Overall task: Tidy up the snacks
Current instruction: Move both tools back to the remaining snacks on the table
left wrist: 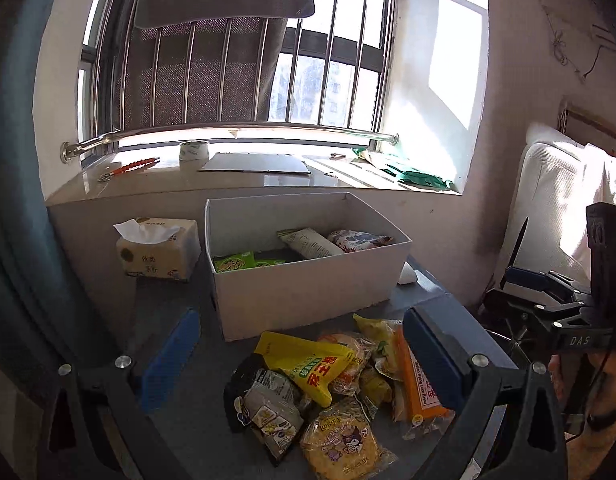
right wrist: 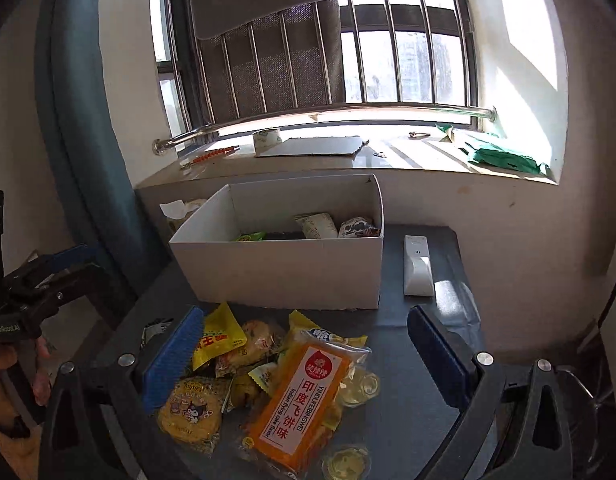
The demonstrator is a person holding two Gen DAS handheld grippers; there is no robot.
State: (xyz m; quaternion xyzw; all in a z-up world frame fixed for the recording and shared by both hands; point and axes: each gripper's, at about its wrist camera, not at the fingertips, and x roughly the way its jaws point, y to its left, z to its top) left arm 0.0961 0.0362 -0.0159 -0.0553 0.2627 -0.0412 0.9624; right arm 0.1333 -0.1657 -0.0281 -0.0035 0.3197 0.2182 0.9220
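Snack packets, crinkly plastic, lie heaped on the dark grey tabletop (right wrist: 408, 360) before the white cardboard box (right wrist: 284, 276). Orange flatbread-snack pack (right wrist: 304, 396) on top: probably light, slick film, best pinched across its narrow width. Right gripper (right wrist: 308, 360) spread wide above it, left gripper (left wrist: 304, 360) likewise wide, both empty. White remote (right wrist: 417, 268) beside box; sunlit windowsill (right wrist: 388, 160) behind.

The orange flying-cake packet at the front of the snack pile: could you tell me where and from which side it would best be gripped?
Grip the orange flying-cake packet across its narrow width, coming from above with the open right gripper. It lies flat atop the pile, long and slim, so its long edges are exposed, though jelly cups crowd its right edge.
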